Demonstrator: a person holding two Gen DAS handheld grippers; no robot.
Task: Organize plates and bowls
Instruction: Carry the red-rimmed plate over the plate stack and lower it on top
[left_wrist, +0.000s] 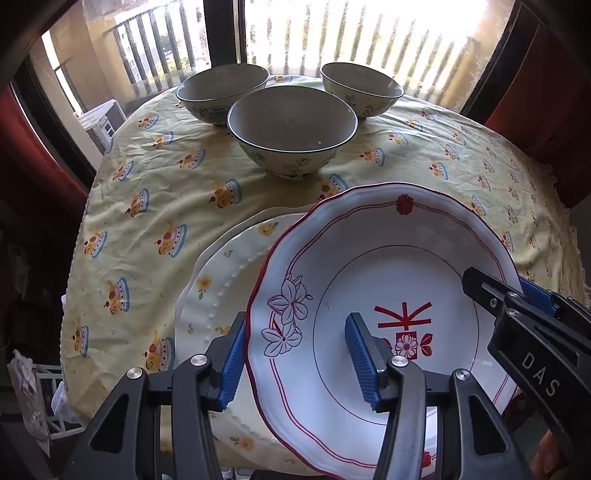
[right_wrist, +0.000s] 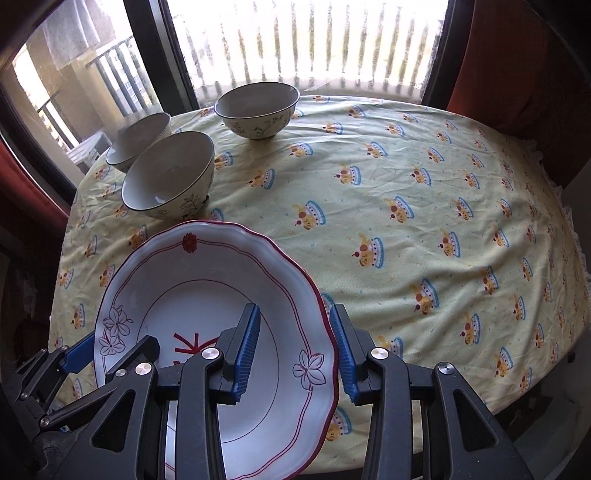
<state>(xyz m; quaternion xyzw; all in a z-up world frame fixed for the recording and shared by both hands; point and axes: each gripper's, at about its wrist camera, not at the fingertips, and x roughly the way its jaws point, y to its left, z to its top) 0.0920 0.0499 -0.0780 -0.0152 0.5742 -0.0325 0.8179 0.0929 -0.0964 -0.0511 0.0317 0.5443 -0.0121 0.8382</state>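
Observation:
A white plate with a red scalloped rim and red flower marks (left_wrist: 388, 266) (right_wrist: 192, 280) hangs tilted above the table, carried by both grippers. My left gripper (left_wrist: 295, 360) is shut on its left rim, one blue pad outside and one inside. My right gripper (right_wrist: 295, 350) is shut on the opposite rim, and it shows at the right edge of the left wrist view. Under the carried plate lies a cream plate with yellow flowers (left_wrist: 221, 288), partly hidden. Three floral bowls (left_wrist: 293, 125) (left_wrist: 221, 88) (left_wrist: 360, 86) stand at the far side.
A yellow tablecloth with a printed pattern (right_wrist: 406, 221) covers the round table. In the right wrist view the bowls (right_wrist: 168, 173) (right_wrist: 138, 136) (right_wrist: 256, 107) cluster at the far left. A window with railings lies beyond. A white rack (left_wrist: 48, 406) sits low left of the table.

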